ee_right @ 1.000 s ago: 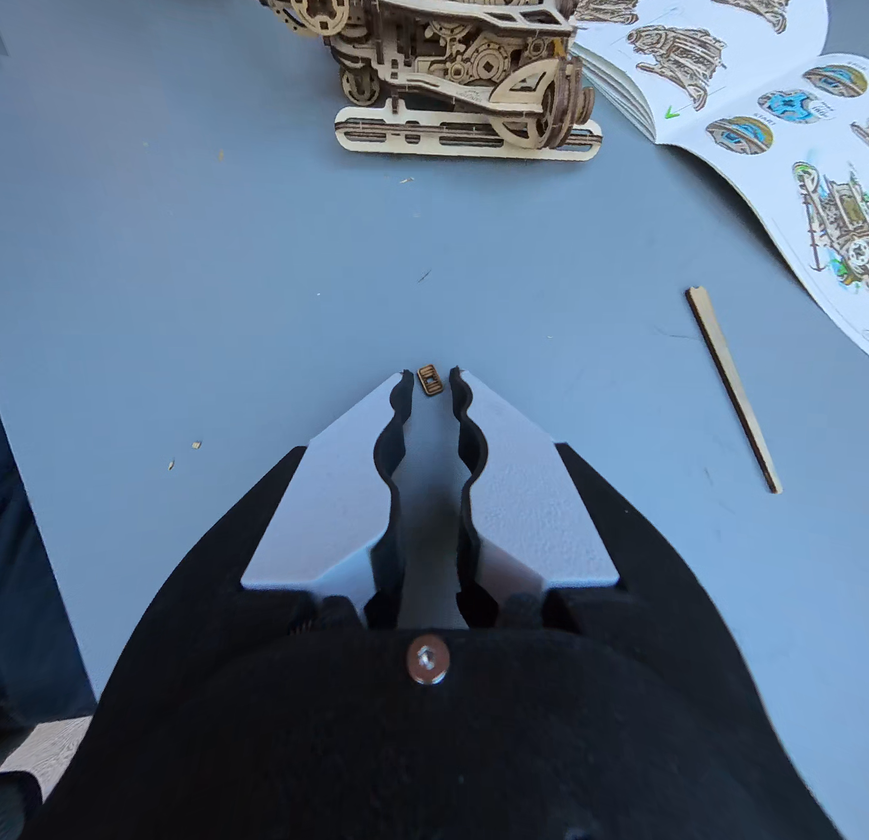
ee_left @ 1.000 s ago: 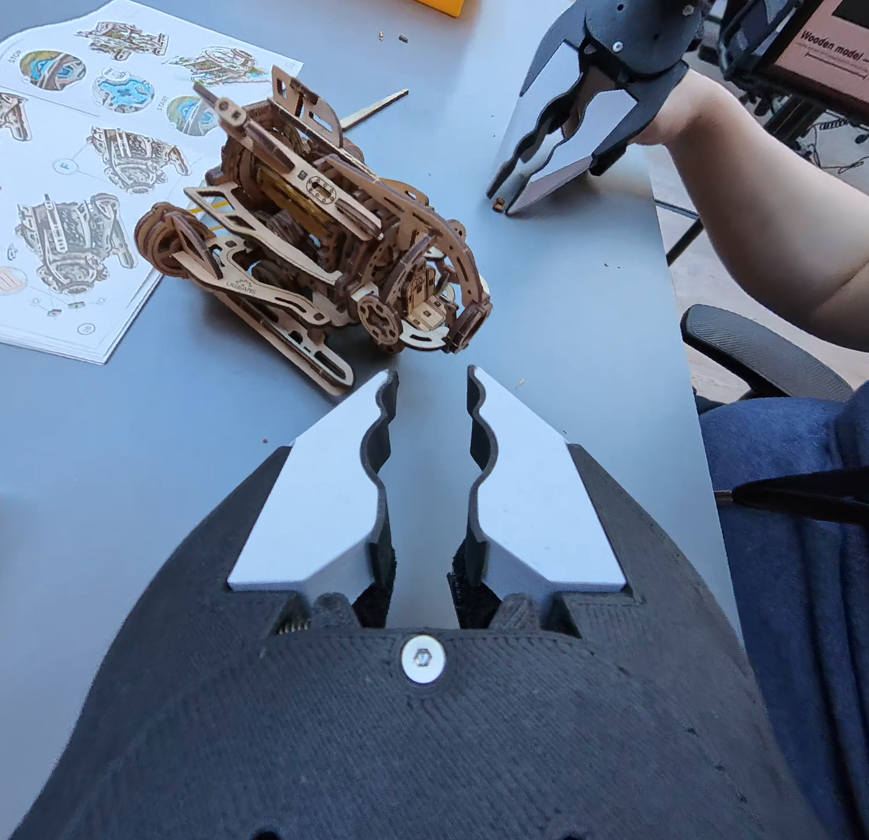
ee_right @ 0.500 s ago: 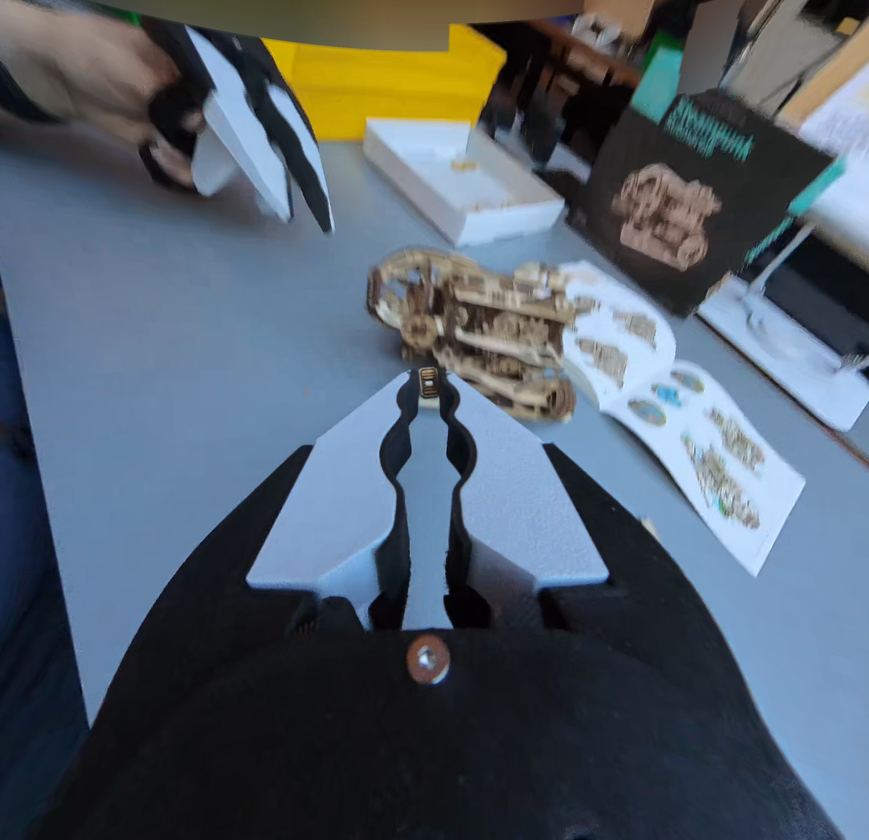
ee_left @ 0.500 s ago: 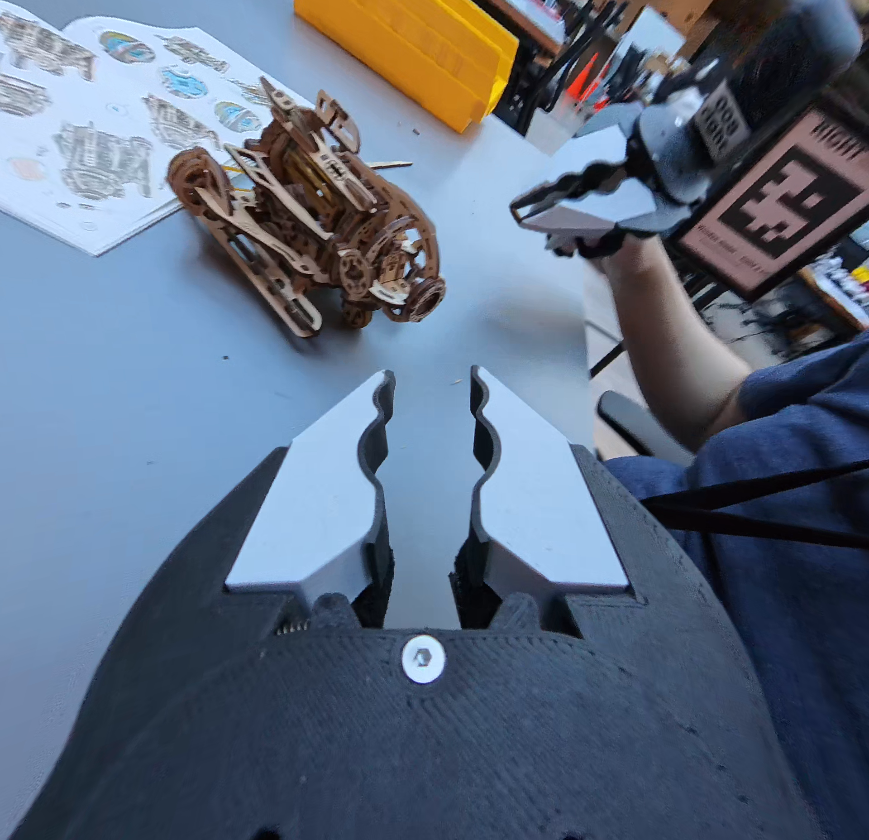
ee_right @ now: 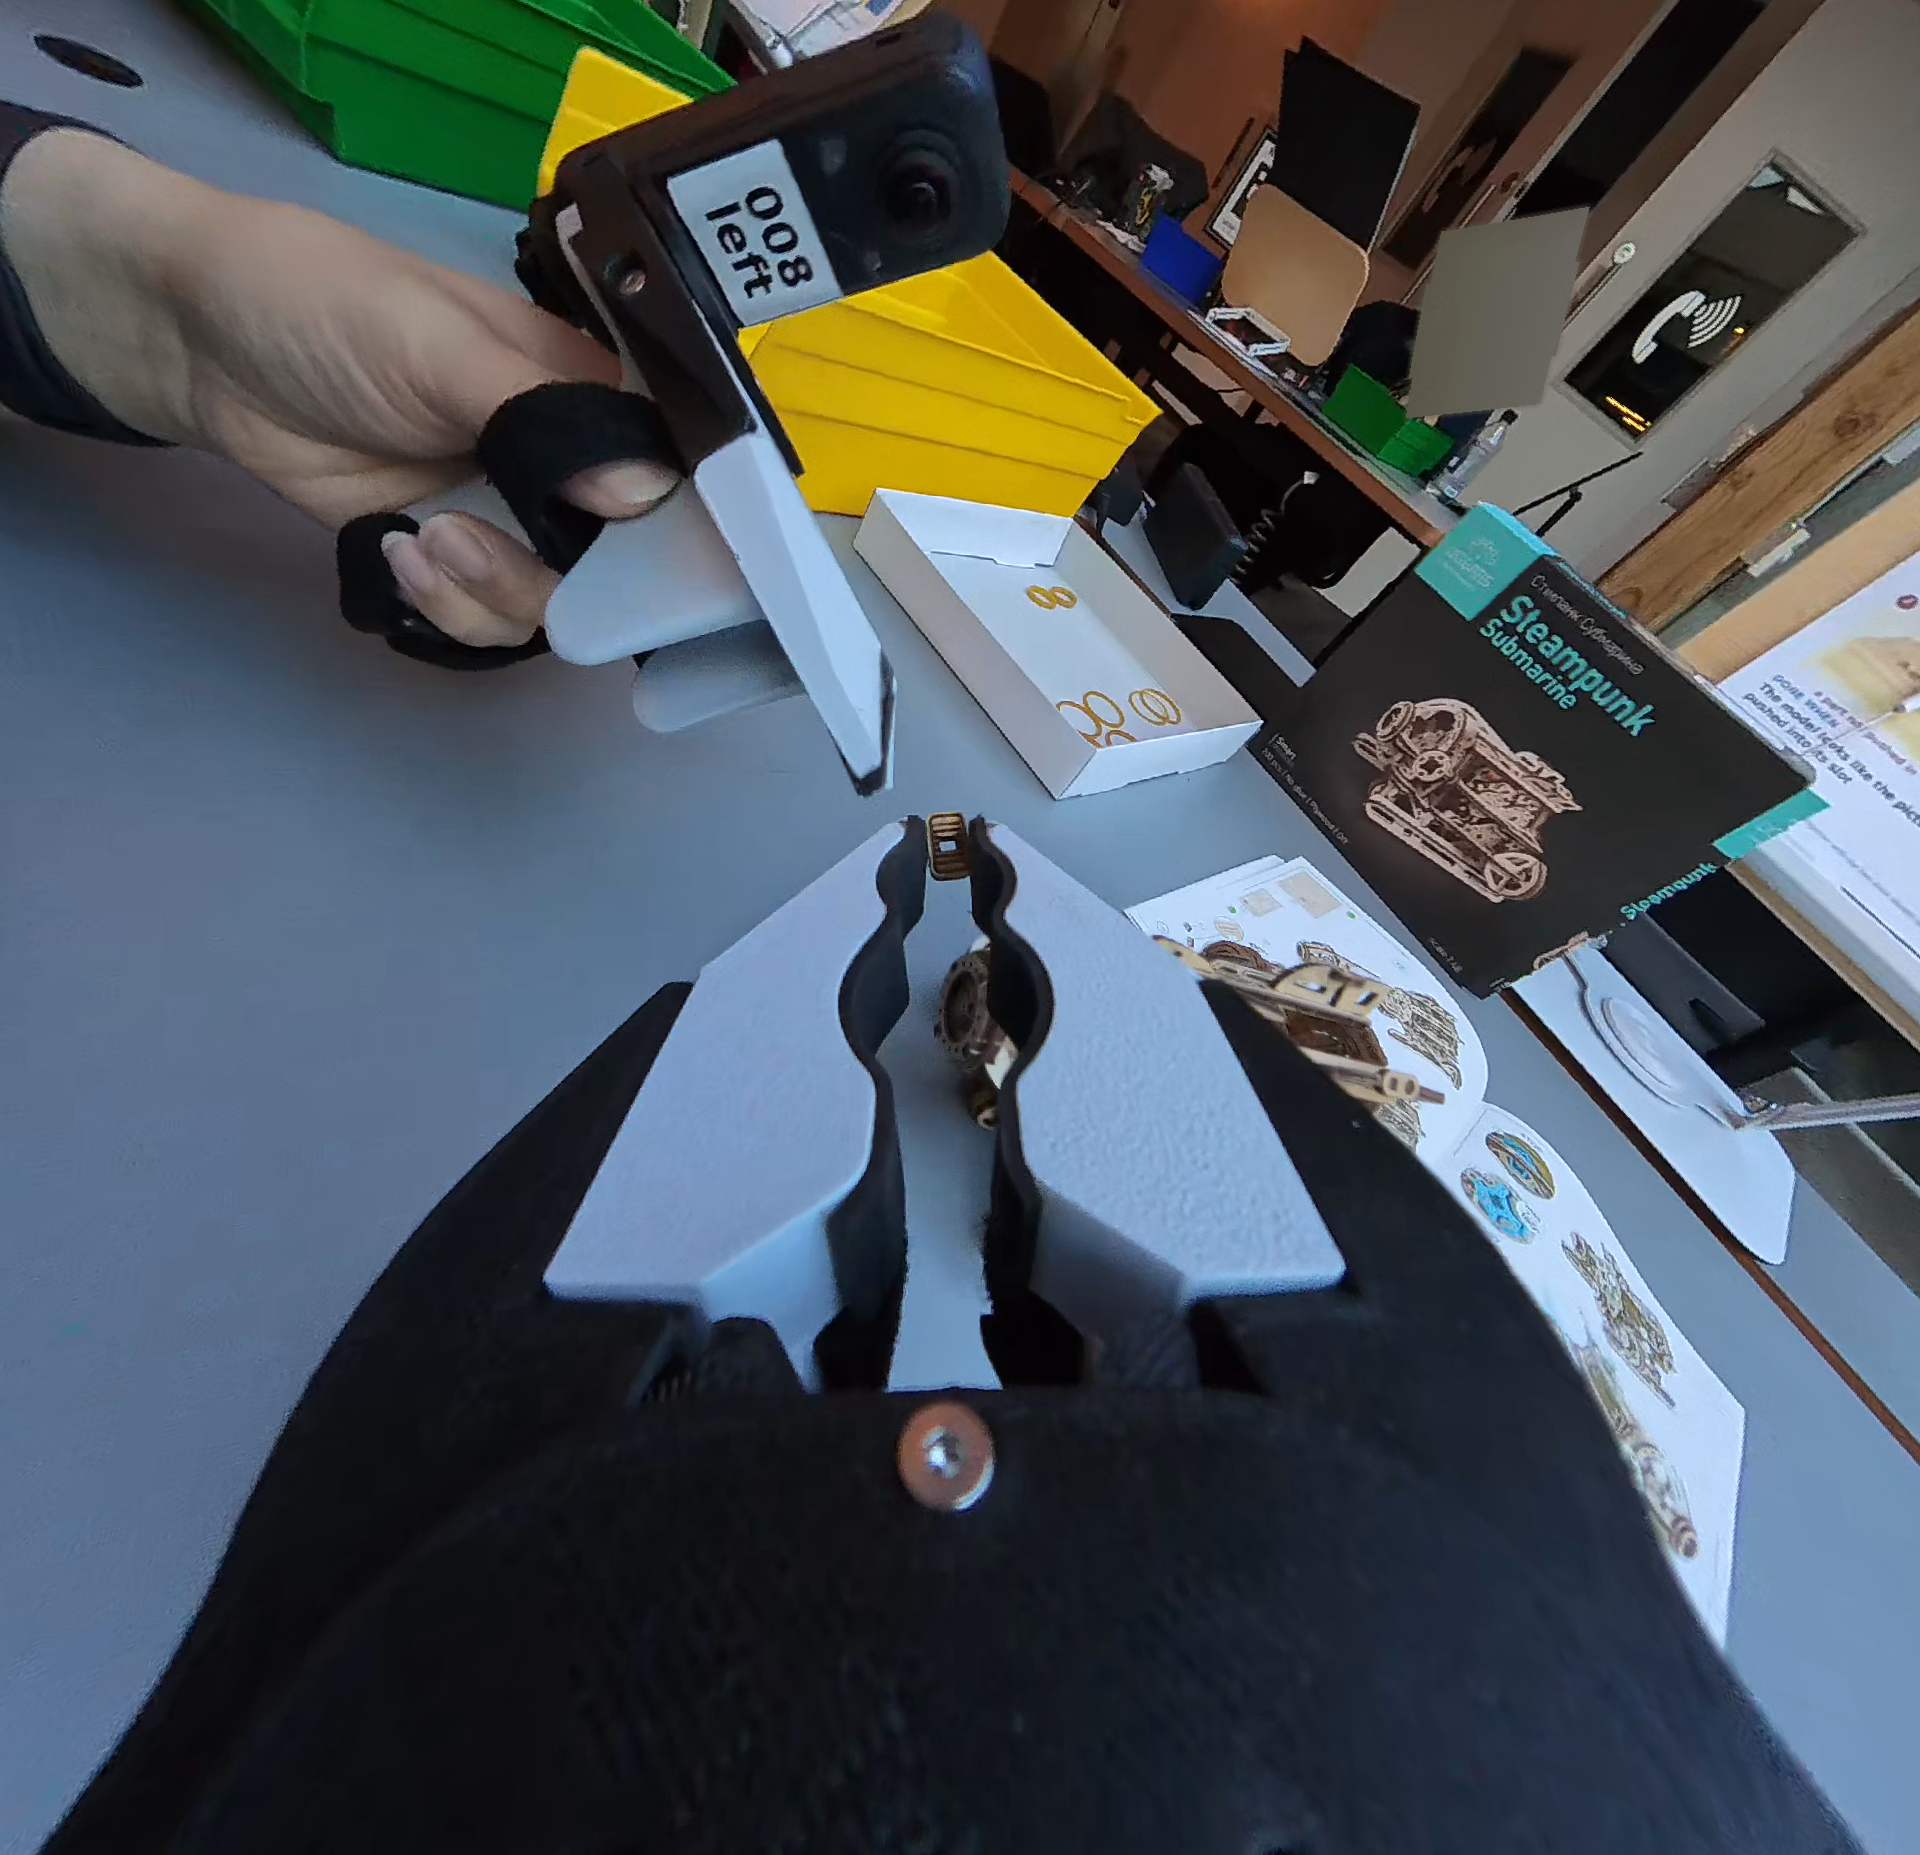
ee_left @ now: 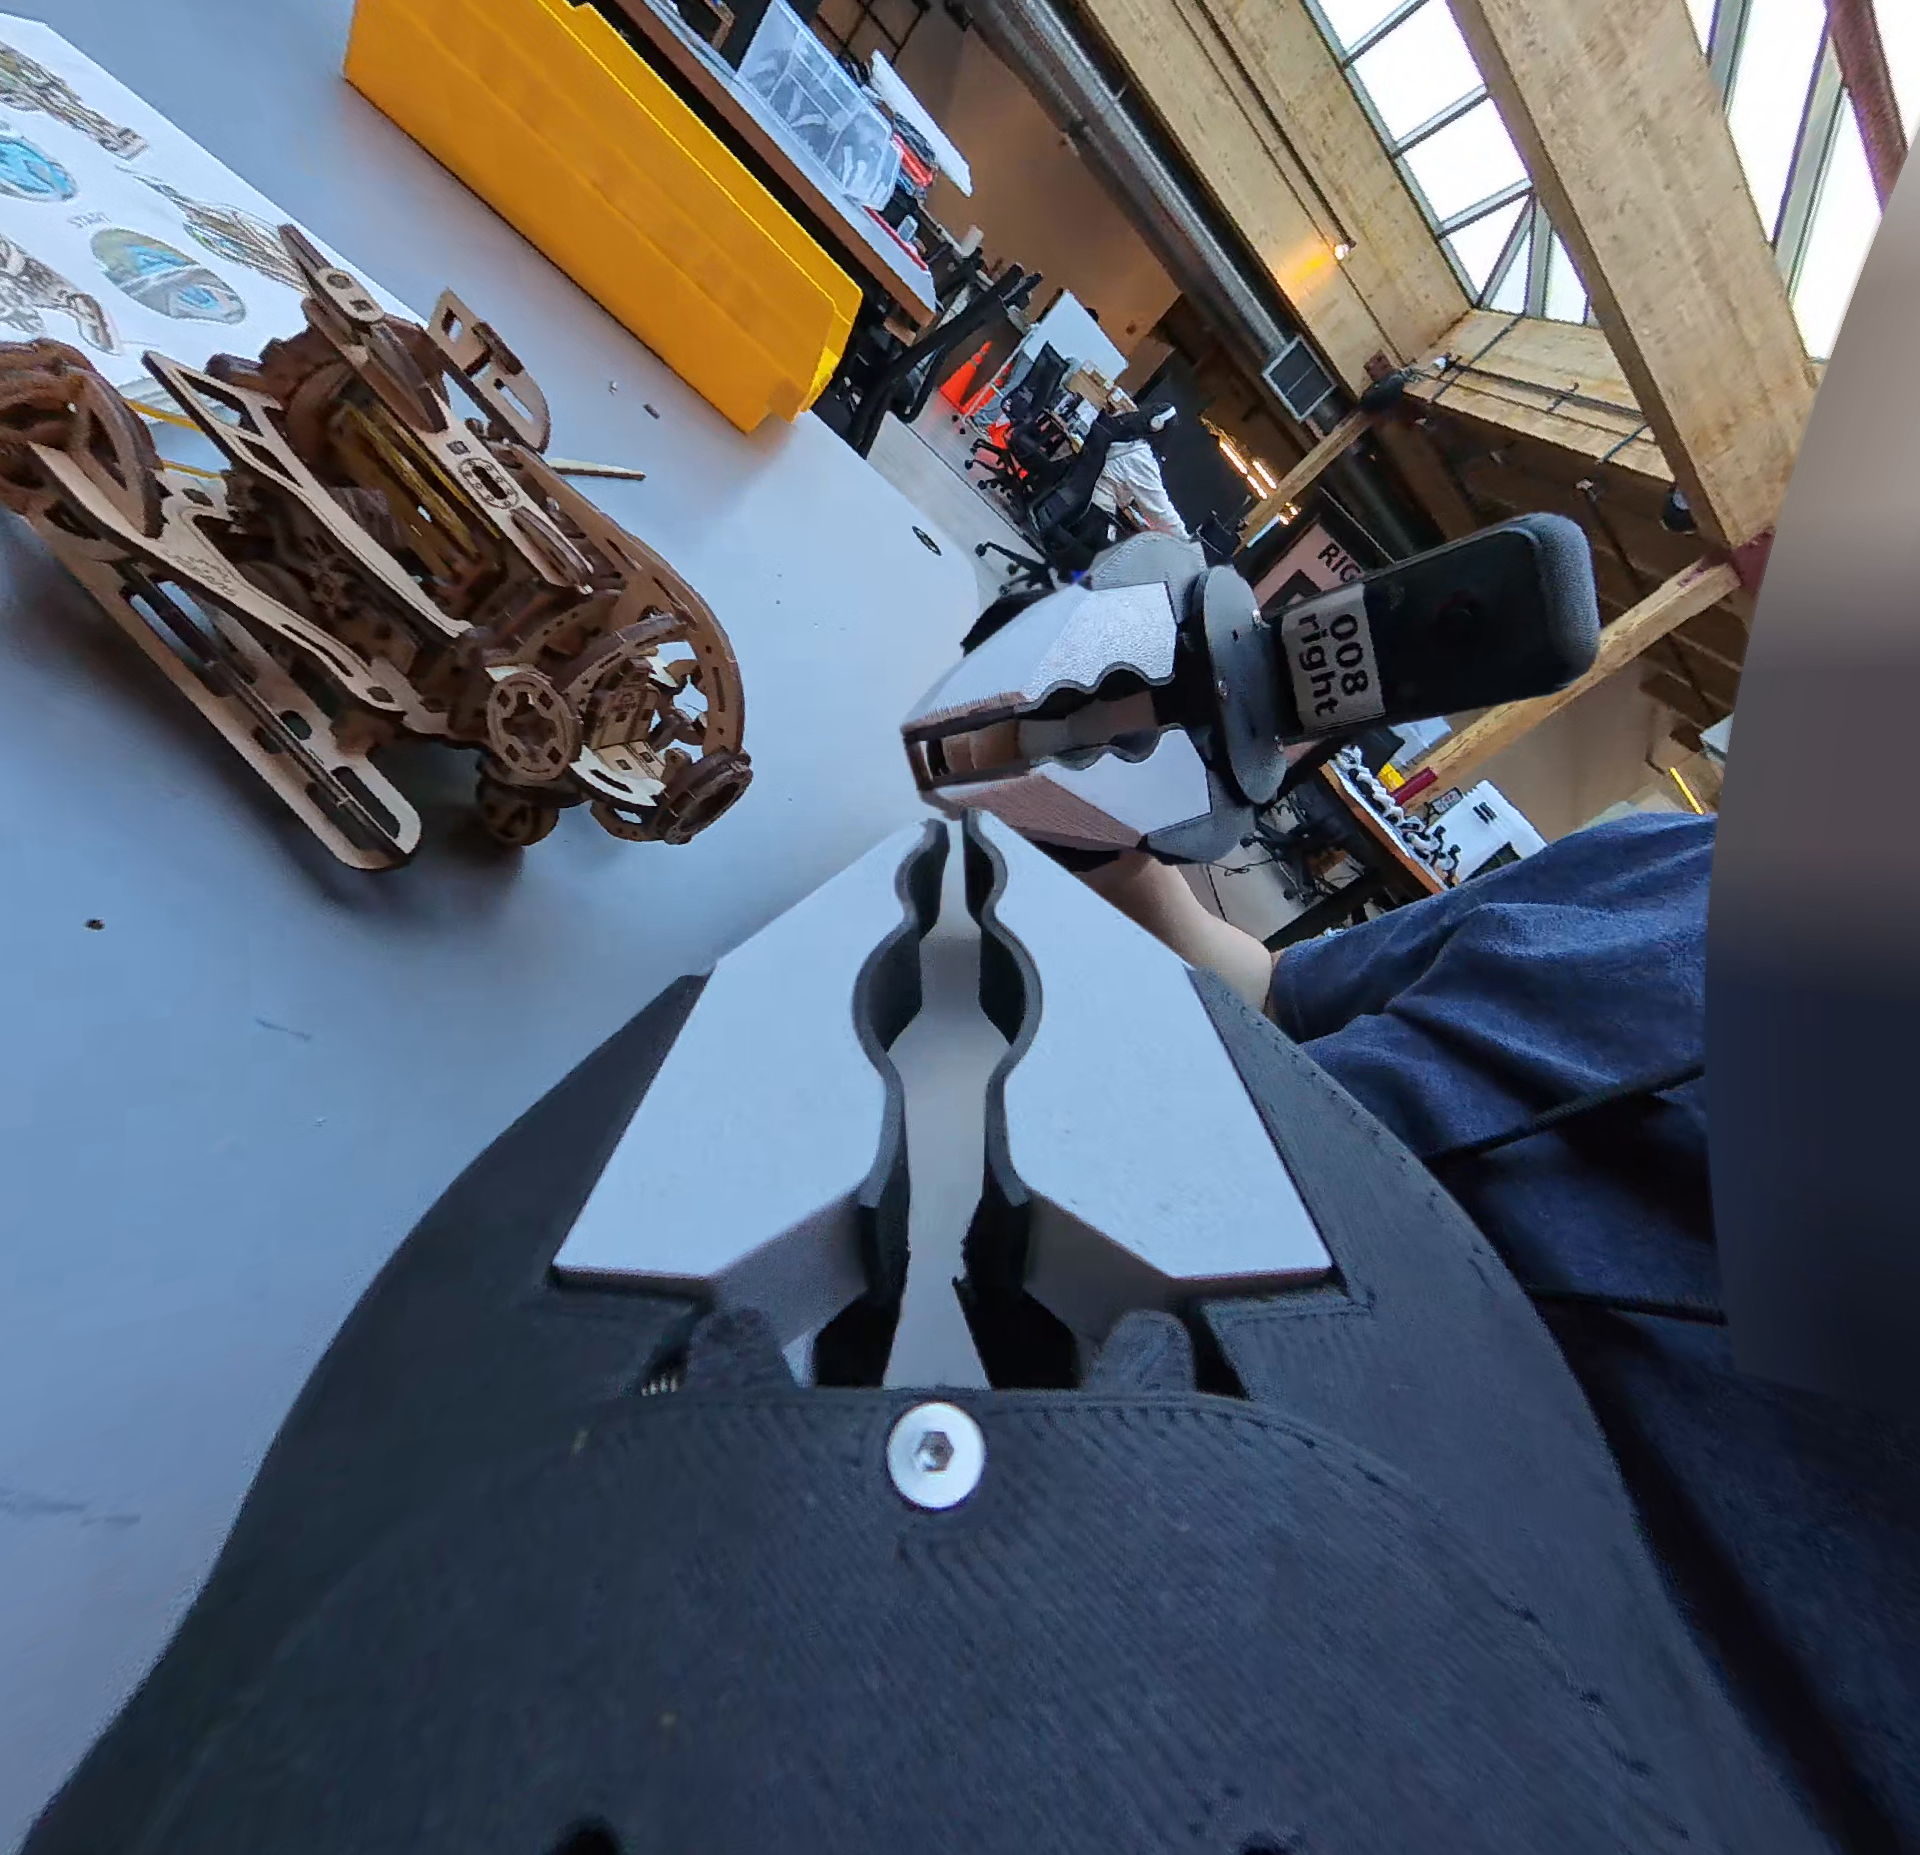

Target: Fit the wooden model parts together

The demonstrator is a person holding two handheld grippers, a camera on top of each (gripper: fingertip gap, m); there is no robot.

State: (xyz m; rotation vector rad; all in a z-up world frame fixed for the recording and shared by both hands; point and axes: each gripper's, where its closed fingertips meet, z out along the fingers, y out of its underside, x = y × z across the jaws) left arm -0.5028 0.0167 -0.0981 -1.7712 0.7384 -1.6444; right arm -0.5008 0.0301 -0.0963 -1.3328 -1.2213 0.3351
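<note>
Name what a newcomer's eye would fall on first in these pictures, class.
First, the two grippers meeting tip to tip above the table: the right gripper pinches a tiny wooden piece, the left gripper nearly shut beside it. Next, the wooden model near the booklet, and the yellow bin behind.

**Grey desk carries model and kit clutter**

From my remote station I see the grey desk [ee_left: 260, 1130] bearing the wooden model [ee_left: 364, 579], an open instruction booklet [ee_right: 1538, 1234] beside it, a yellow bin [ee_left: 603, 184], a white tray [ee_right: 1049, 652], a thin wooden stick [ee_left: 597, 470] and green bins [ee_right: 416, 49].
</note>
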